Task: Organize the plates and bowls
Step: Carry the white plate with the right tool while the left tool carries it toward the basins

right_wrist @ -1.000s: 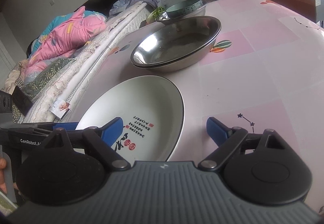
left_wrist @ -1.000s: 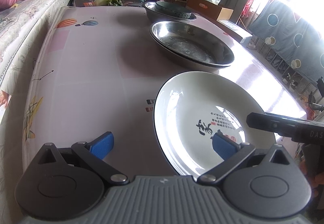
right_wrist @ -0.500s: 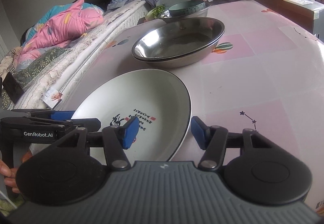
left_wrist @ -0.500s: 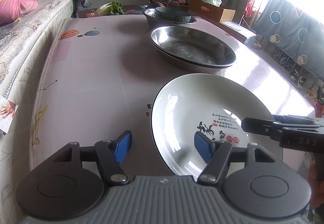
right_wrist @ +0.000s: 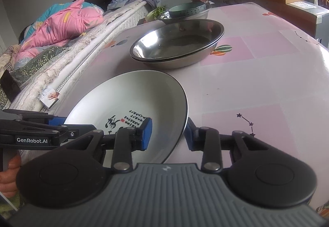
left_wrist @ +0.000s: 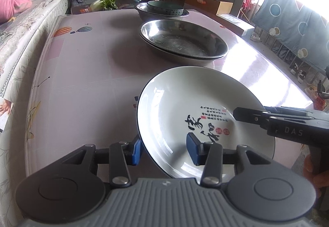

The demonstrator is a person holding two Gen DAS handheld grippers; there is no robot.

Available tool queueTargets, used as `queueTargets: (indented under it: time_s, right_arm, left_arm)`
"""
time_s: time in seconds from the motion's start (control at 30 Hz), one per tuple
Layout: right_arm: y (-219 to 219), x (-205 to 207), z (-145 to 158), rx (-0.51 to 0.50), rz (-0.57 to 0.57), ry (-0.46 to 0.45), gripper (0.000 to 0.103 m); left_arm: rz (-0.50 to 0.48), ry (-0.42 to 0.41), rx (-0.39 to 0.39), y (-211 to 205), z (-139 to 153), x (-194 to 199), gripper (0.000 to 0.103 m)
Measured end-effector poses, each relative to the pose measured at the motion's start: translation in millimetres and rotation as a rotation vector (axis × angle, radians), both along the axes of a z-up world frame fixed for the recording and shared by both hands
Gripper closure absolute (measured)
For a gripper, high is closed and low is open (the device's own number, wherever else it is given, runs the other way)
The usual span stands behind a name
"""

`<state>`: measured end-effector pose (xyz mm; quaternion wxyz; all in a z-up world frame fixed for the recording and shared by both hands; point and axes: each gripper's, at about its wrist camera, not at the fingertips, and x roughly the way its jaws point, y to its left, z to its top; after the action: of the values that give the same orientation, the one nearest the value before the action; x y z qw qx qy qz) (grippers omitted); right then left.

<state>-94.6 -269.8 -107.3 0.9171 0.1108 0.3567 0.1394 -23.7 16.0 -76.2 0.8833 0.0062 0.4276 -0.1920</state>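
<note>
White round ceramic plate with a dark rim and black calligraphy [left_wrist: 197, 120] sits tilted between both grippers, over the pink patterned tablecloth [left_wrist: 86, 66]. Left gripper [left_wrist: 164, 150]: blue pads astride the plate's near-left rim, one under, one on the inner face; gap narrow, contact not certain. Right gripper [right_wrist: 169, 133]: pads astride the plate's right rim likewise. Ahead of both: stacked shallow stainless steel basins [right_wrist: 177, 42]. Farther ahead: teal ceramic bowl [left_wrist: 165, 8] inside another steel basin [left_wrist: 144, 12].
</note>
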Motion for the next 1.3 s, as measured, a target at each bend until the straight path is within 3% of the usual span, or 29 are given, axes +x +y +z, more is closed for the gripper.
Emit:
queueTargets:
  time_s: [0.37,0.63,1.03,1.3]
  right_arm:
    - [-3.4,2.5,-1.1,0.014,-0.006,-0.003,0.071]
    - [-3.5,1.7,-2.0,0.018,-0.006,-0.005,0.07]
    - [5.3,-11.1,-0.2,-0.074,0.03,-0.029,0.068]
    - [6.3,-14.3,0.5,-0.095,0.038,-0.041,0.067]
  left_arm:
    - [-0.022,-0.003,0.019,-5.1,0.1,-8.8,0.055]
    - [-0.037,-0.009,0.063,-14.5,0.1,-3.5,0.043]
    - [-0.05,-0.018,0.073,-21.7,-2.2,-1.9,0.033]
    - [-0.05,-0.017,0.07,-21.4,-2.7,-0.4,0.032]
